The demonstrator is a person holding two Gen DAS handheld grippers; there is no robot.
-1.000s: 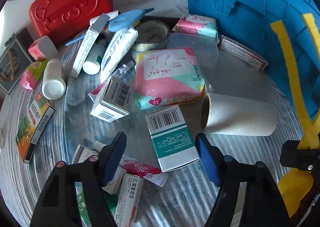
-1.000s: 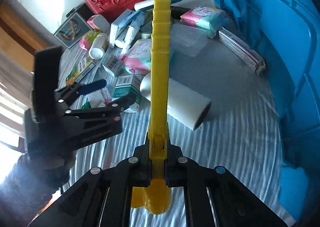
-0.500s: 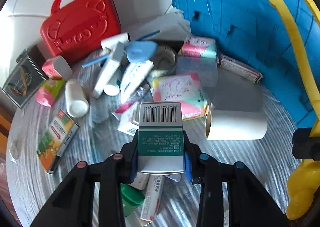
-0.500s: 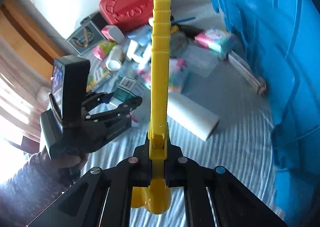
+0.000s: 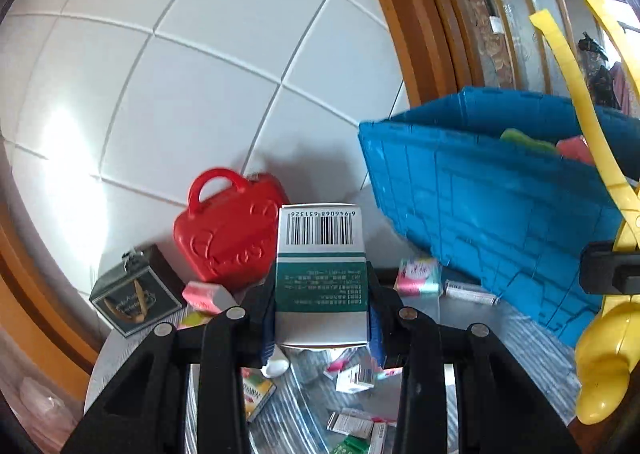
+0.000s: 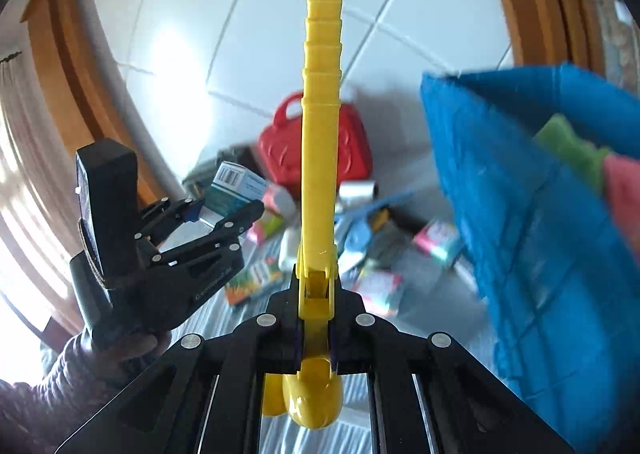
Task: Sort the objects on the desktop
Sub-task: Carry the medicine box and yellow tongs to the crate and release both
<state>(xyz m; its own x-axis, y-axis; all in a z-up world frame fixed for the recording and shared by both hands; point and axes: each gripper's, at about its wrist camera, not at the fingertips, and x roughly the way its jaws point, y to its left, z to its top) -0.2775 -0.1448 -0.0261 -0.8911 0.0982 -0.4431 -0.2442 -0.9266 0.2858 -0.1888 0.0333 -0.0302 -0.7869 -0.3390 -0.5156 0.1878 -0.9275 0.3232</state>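
Left wrist view: the left gripper (image 5: 322,296), black with blue pads, is clamped on a white and teal box (image 5: 321,274), which stands upright between its fingers with a barcode panel at the top; the box is raised above a round table (image 5: 520,338) covered in a pale striped cloth; below it small boxes and packets lie scattered; behind the box stands a red plastic case (image 5: 228,230) with a loop handle, and left of that a dark square box (image 5: 134,292); to the right a blue crate (image 5: 492,205) sits on the table, with something green and something pink showing above its rim; a pink and teal packet (image 5: 418,276) lies at the crate's foot, just beside a long narrow box (image 5: 470,292); white floor tiles fill the background.

Right wrist view: the right gripper (image 6: 316,332) is closed tight on a yellow plastic tool (image 6: 322,125), gripping it near its rounded lower end so that its long stepped shaft points straight ahead; at left the left gripper (image 6: 226,209) appears from the side, held by a hand in a knitted sleeve (image 6: 60,378), with the box (image 6: 236,189) between its fingers; the blue crate (image 6: 520,221) is blurred at right; the red case (image 6: 352,149) stands partly hidden behind the yellow shaft.
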